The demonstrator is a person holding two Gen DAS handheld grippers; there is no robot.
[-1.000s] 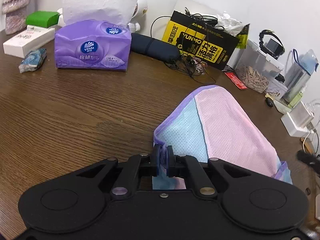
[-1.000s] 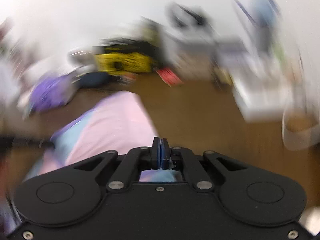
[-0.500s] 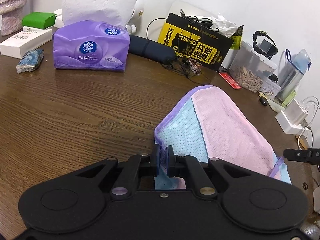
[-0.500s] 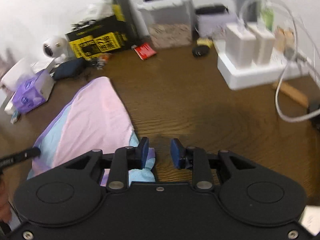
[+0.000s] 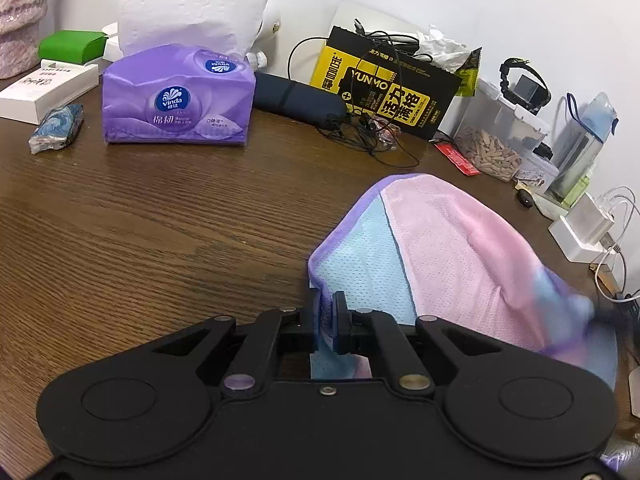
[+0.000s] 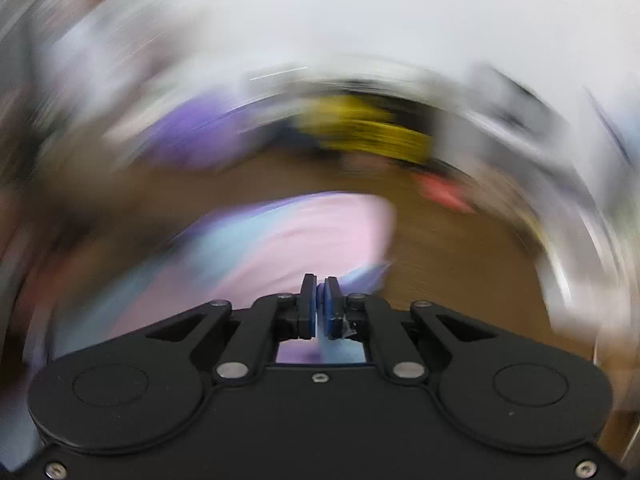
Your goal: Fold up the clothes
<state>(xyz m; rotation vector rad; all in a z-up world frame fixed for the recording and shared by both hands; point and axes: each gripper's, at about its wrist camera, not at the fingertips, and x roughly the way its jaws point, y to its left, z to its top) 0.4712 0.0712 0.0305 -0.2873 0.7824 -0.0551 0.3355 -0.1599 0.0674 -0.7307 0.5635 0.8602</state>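
The brown wooden worktop (image 5: 140, 240) fills my left view, its far edge crowded with a purple tissue pack (image 5: 178, 96), a yellow and black box (image 5: 384, 96) and a clear tub (image 5: 500, 136); none of that has shifted.

The garment (image 5: 440, 248), a pink, pale blue and purple mesh piece, lies on the right part of the worktop, humped up toward me. Half a second ago its right side lay sharp and quiet; now its right corner is a smear of blue and purple, so I judge that corner is being lifted or dragged.

My left tool (image 5: 329, 320) is clenched on the near purple hem, just as it was a second ago, and has not moved.

My right tool (image 6: 320, 304) stood open beside the cloth's corner half a second ago. Now its jaws are closing, with a sliver of blue fabric between the pads, and its whole view is streaked with swinging blur.

I read this as both corners caught, so the fold itself can begin.
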